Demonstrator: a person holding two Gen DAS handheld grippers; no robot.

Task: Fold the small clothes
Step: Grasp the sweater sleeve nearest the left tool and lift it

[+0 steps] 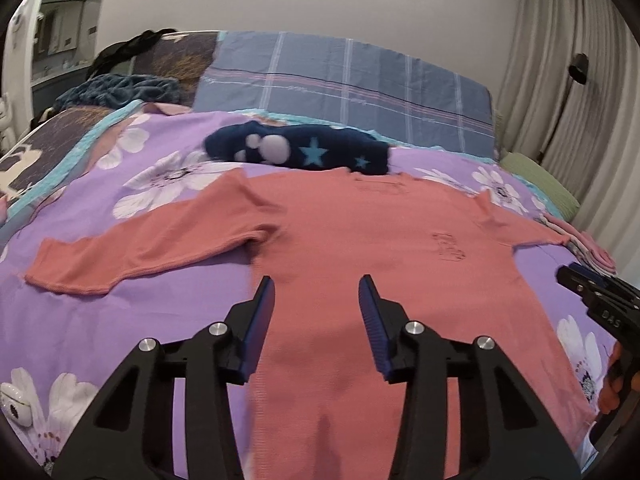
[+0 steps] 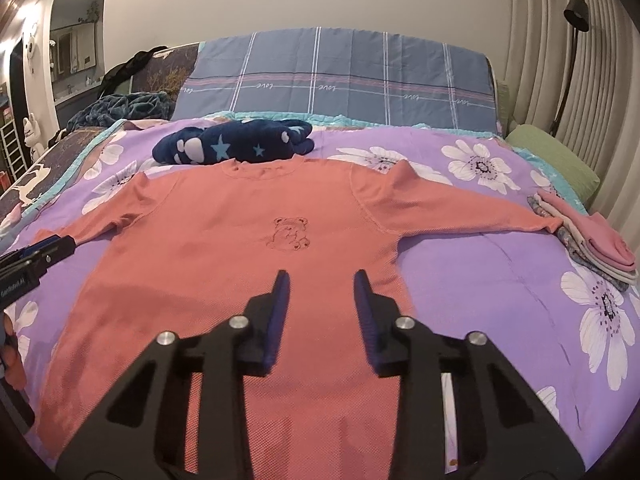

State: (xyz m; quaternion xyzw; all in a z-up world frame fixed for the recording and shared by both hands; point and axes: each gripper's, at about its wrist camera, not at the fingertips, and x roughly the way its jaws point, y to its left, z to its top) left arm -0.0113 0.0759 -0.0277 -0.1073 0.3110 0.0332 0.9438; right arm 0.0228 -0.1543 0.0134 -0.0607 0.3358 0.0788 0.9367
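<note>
Both grippers, left point(image 1: 316, 284) and right point(image 2: 320, 280), are held with fingers spread, empty, above the pink sweater's point(image 2: 240, 240) near hem; its long axis runs far.

We see a salmon-pink sweater point(image 2: 224, 248) with a tone-on-tone embroidered bear, lying on a purple bedspread point(image 2: 500, 280) printed with big white daisies and edged in turquoise; beyond it sits a navy fleece garment point(image 2: 232, 146) with light-blue stars and pale spots. At the head we have a blue-grey plaid pillow point(image 2: 340, 80) crossed by white and pink lines; to the right, a folded stack point(image 2: 592, 240) topped in pink.
</note>
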